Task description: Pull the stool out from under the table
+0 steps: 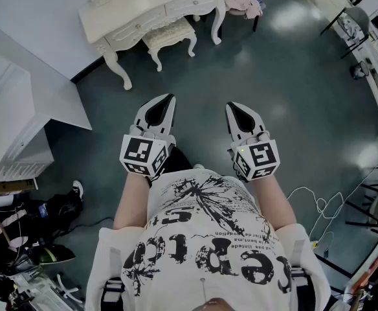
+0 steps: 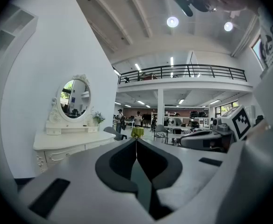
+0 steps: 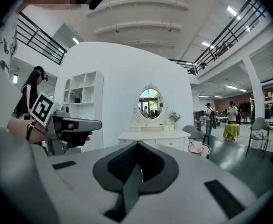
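Well, the big grey floor (image 1: 292, 76) is spreading out all around the person, and it is shining a little under the lights. At the top left a tall white wall (image 1: 33, 18) is standing, and a white shelf unit (image 1: 21, 128) is standing beside it.

The white table (image 1: 150, 8) is standing against that wall on curly legs. In the left gripper view a round mirror (image 2: 75, 98) is sitting on top of it. The stool (image 1: 169, 36) is sitting under the table, between the table's legs, with part of its pale seat sticking out on the near side. It is sitting well apart from both tools. A pink cloth (image 1: 244, 2) is lying on something dark just to the right of the table.

The person in a white shirt (image 1: 202, 238) with black print is holding both tools out in front, side by side, over bare floor. The left gripper (image 1: 169, 99) is pointing toward the table and the stool. Its two jaws are pressing together at the tips, and they are holding nothing. The right gripper (image 1: 231, 107) is pointing the same way, near the left one but not touching it. Its jaws are sitting tight together too, and they are gripping nothing
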Tool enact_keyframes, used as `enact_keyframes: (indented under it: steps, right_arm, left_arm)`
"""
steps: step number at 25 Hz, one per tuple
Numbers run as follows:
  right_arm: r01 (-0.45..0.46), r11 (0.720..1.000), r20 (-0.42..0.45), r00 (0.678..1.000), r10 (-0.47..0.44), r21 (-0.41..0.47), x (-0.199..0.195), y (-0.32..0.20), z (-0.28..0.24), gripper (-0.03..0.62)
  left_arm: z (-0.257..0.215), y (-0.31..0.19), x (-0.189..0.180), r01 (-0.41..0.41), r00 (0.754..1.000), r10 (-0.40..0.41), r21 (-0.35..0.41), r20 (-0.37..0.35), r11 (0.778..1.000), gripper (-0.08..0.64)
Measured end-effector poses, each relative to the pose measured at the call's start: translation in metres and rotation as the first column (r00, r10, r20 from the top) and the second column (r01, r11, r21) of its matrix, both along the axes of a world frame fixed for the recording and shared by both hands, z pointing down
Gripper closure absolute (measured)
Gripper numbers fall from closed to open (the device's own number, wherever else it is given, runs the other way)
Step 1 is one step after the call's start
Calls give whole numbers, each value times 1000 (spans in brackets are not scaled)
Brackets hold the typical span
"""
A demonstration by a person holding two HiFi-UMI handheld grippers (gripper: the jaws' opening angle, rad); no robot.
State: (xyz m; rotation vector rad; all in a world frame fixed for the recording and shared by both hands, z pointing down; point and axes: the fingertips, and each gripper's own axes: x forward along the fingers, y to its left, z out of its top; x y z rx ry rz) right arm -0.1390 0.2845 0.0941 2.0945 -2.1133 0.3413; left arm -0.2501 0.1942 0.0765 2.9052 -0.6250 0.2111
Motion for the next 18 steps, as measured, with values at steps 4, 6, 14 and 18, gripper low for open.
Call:
enact_keyframes:
  steps: [4, 6, 14, 18]
  right_arm:
    - [6, 1000, -3, 1000, -6, -5, 6, 1, 0, 575]
    - [1, 1000, 7, 1000, -1, -6, 9, 2, 2, 575]
    - [-32, 999, 33, 999, 32, 7, 33, 5, 8, 575]
    - [-29, 1000, 32, 999, 28, 8, 46, 7, 10, 574]
  left_arm:
    - [-1, 3, 9, -2, 1000, 2, -3, 1, 1000, 540]
    - [0, 2, 13, -4, 1000, 4, -7, 2, 1000, 539]
    - [8, 2, 32, -18, 1000, 18, -21, 12, 1000, 540]
    - [11, 1, 39, -21, 999, 21, -24, 31, 999, 540]
